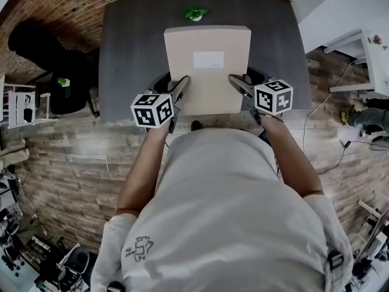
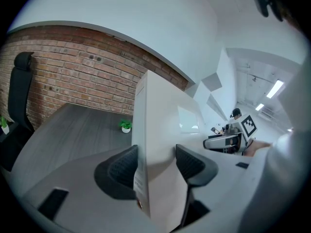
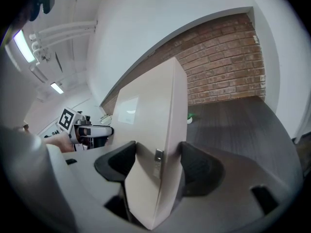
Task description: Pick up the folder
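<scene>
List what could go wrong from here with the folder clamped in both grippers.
1. The left gripper and right gripper pinch only the near edge of the beige flat folder; its unsupported far part may sag or slip free.
2. Uneven motion of the two grippers could twist or crease it.
3. The small green potted plant stands just past its far edge; a forward swing might topple it.

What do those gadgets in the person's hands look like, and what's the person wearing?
The left gripper and right gripper are grey, each with two curved jaws lined by dark ribbed pads, each carrying a white cube printed with black square markers. The person wears a pale short-sleeved T-shirt.
</scene>
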